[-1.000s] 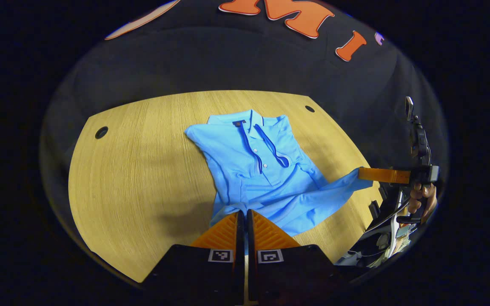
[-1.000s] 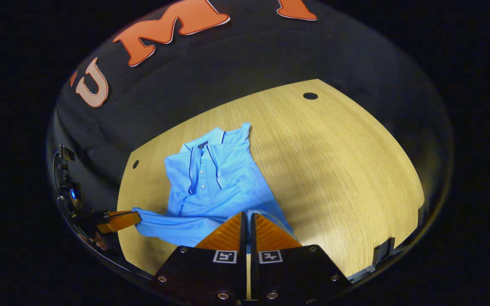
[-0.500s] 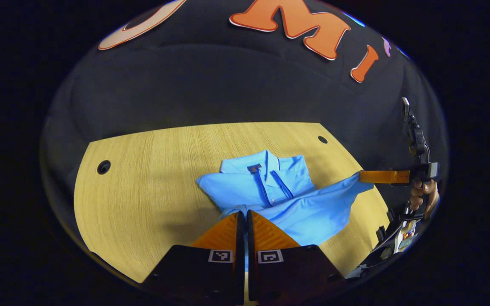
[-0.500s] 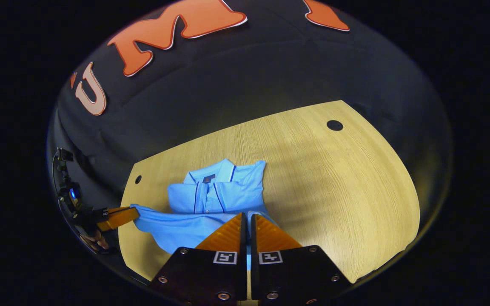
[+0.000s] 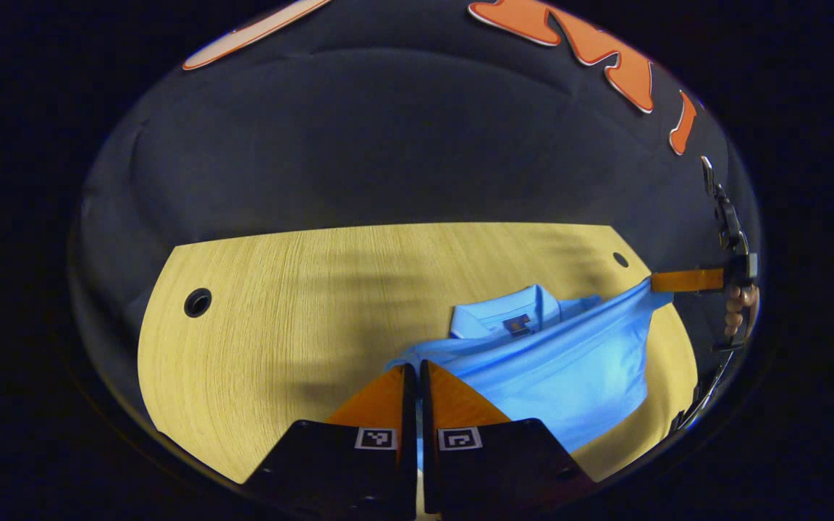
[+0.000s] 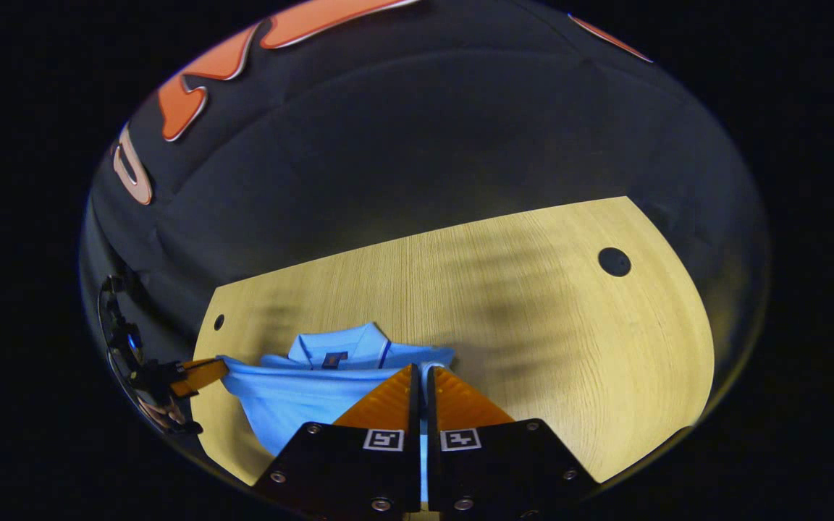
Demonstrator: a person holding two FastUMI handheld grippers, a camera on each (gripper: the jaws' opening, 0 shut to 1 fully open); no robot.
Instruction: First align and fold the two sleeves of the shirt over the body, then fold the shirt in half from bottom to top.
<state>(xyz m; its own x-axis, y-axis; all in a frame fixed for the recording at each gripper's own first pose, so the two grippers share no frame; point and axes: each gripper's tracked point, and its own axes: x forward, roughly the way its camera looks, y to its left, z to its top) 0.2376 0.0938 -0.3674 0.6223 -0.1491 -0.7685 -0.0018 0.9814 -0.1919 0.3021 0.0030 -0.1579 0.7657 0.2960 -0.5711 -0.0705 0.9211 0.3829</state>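
Left gripper (image 5: pixel 411 370) pinches the bottom edge of the blue shirt (image 5: pixel 562 369) between both fingers, which are pressed close together. Right gripper (image 6: pixel 420 373) holds the other bottom corner the same way. Between them the hem hangs stretched above the wooden table (image 5: pixel 279 304), lifted over the shirt's body. Farther back, the collar (image 6: pixel 337 344) lies on the table. A hand (image 5: pixel 739 307) holds the right gripper.
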